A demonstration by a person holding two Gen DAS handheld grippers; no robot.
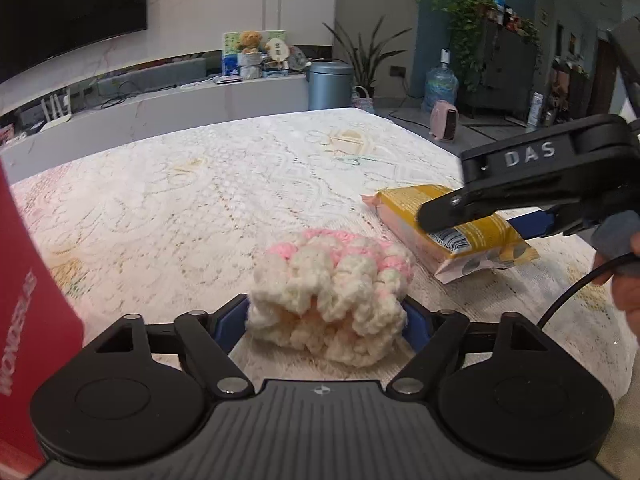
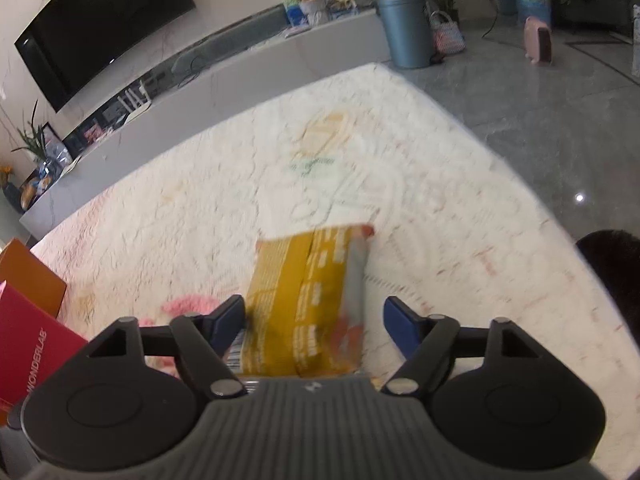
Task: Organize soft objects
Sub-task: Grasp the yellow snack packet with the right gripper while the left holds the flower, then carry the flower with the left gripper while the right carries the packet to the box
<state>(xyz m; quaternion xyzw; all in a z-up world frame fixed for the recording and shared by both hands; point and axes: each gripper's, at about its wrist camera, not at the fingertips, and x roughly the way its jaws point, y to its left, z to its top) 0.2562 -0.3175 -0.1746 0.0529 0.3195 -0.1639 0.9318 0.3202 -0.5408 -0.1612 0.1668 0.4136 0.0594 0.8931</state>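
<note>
At my far left stands a red box point(image 1: 24, 320) printed WONDERLAB, with an orange box point(image 2: 32, 276) behind it in the right wrist view. My left gripper point(image 1: 326, 320) has its 2 blue fingers point(image 1: 230, 326) pressed against either side of the cream and pink knitted piece point(image 1: 332, 296), which sits on the white lace cloth point(image 1: 180, 208) covering the table. Just to the right of the yarn lies the yellow packet point(image 1: 460, 232), flat on the cloth and angled away. My right gripper point(image 2: 314, 322) straddles that packet point(image 2: 308, 300), its jaws spread wider than the packet; the left finger point(image 2: 228, 320) is at the packet's edge and the right finger point(image 2: 402, 326) stands clear of it.
</note>
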